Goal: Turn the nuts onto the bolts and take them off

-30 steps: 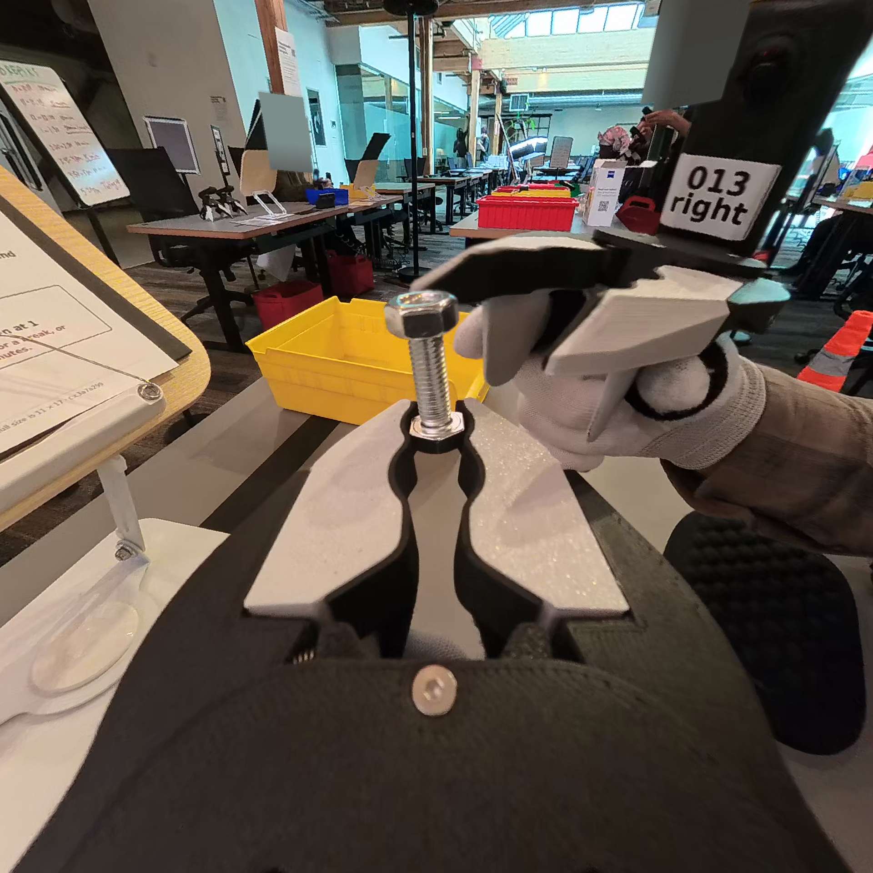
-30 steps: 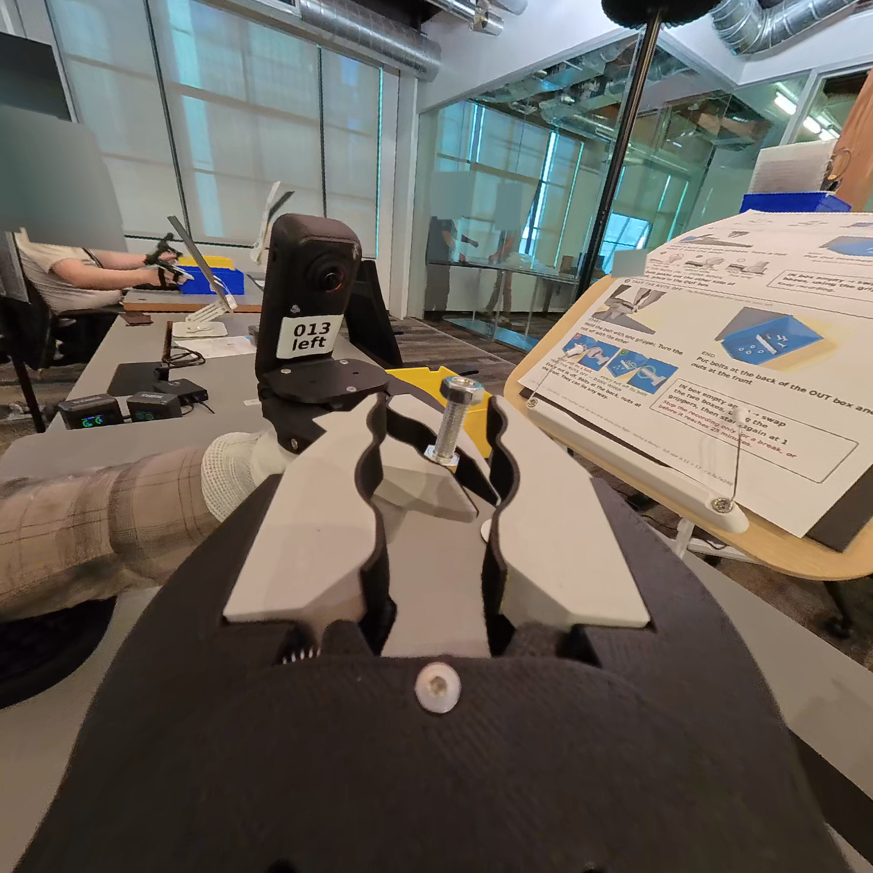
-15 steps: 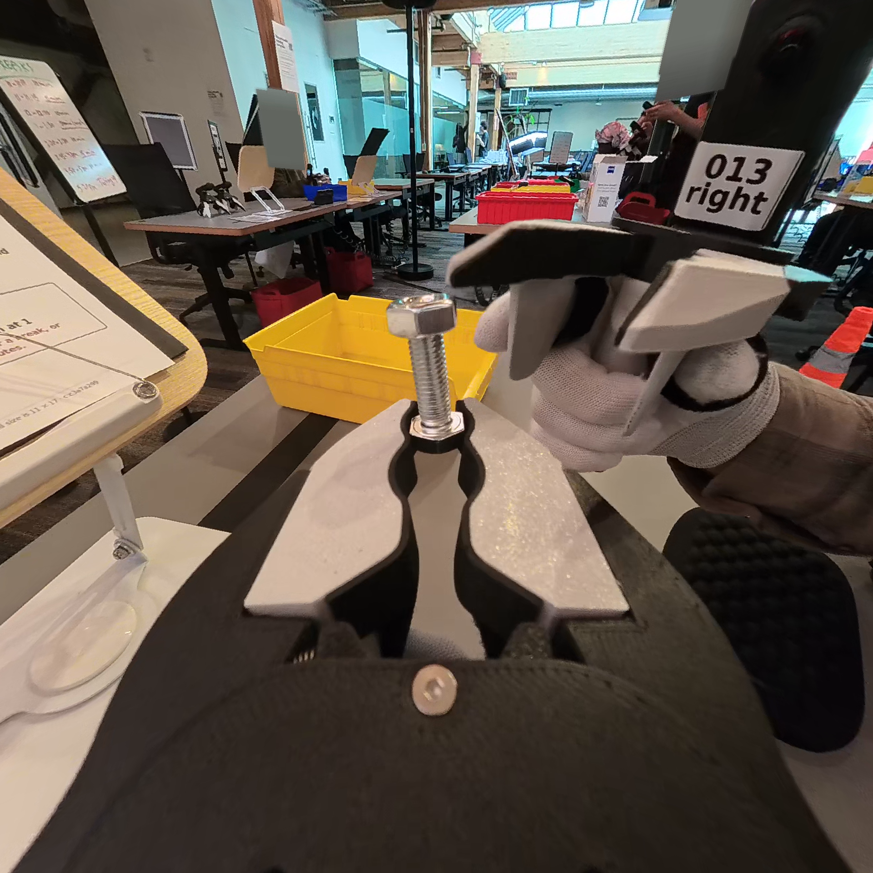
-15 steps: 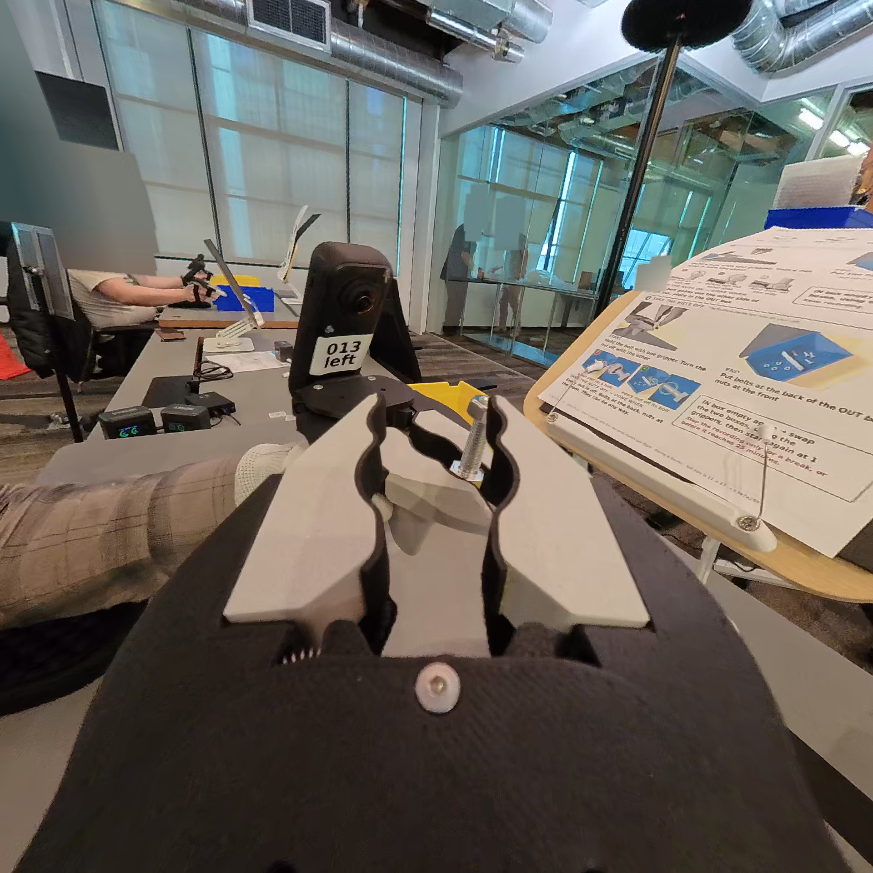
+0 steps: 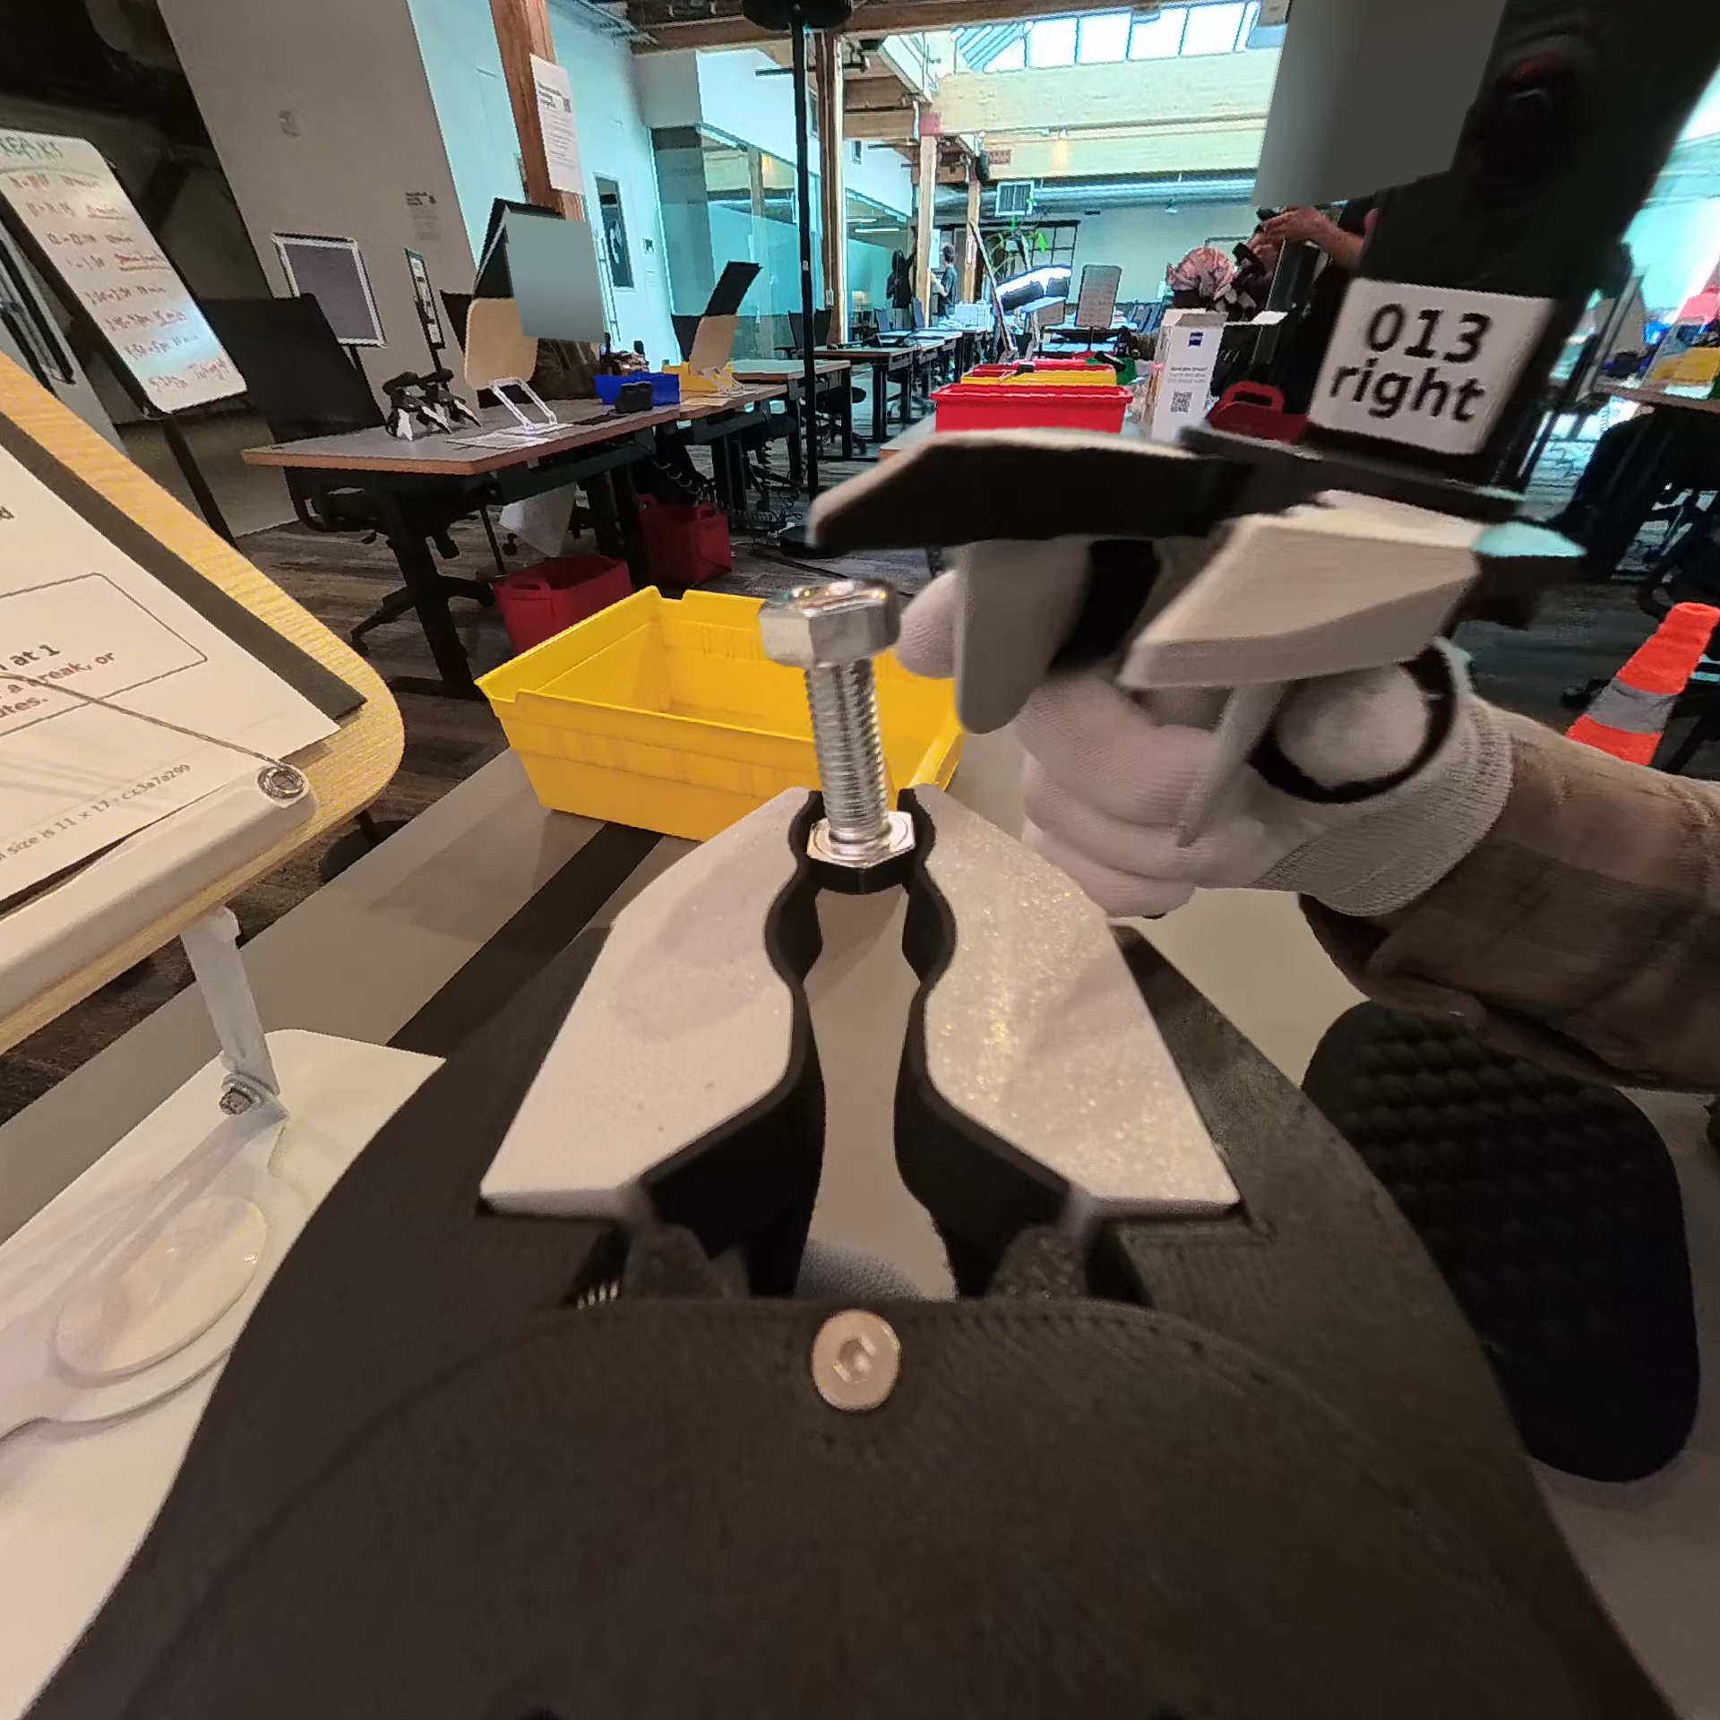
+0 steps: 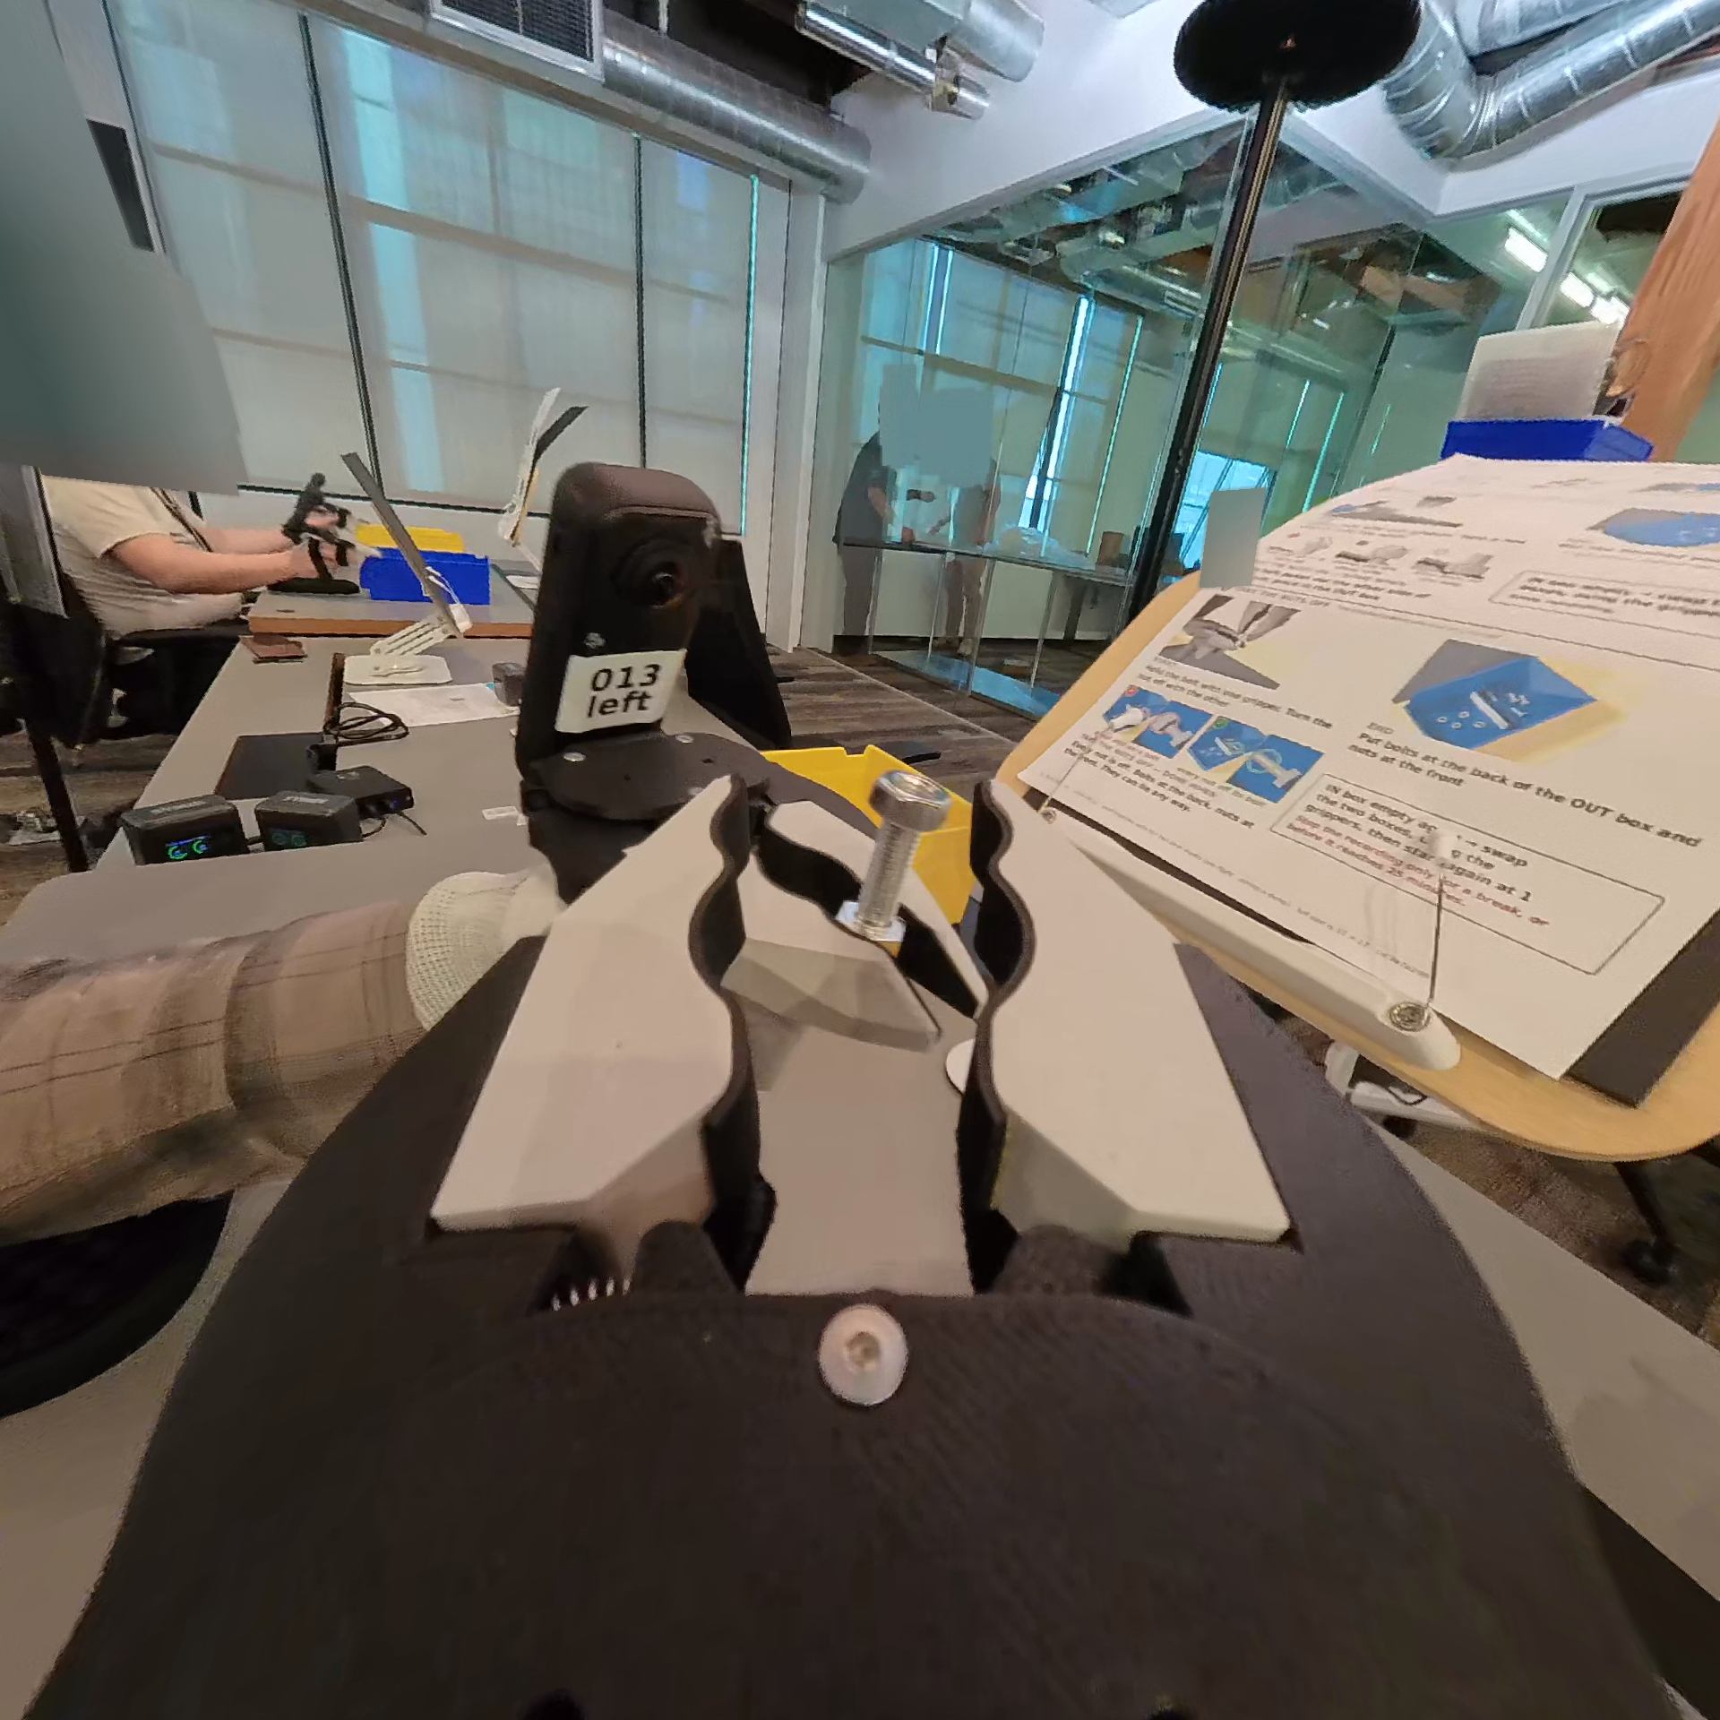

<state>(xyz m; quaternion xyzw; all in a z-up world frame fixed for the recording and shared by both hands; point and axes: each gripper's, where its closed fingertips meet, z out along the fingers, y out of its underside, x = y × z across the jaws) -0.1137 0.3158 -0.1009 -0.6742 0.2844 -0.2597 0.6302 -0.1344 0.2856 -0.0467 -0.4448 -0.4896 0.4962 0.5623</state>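
Bolt upright, head up, just ahead of the spread right gripper (image 6: 861, 893).

The left gripper (image 5: 861, 842) clamps the nut (image 5: 861, 849); the bolt (image 5: 842, 717) rises from it.

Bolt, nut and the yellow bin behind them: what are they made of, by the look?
Bolt: bright plated steel, likely zinc; mirror glints on hex head and threads.
Nut, clamped in the left gripper jaws: same shiny silver metal.
Yellow bin: moulded plastic, probably; uniform opaque colour, ribbed walls, soft sheen.
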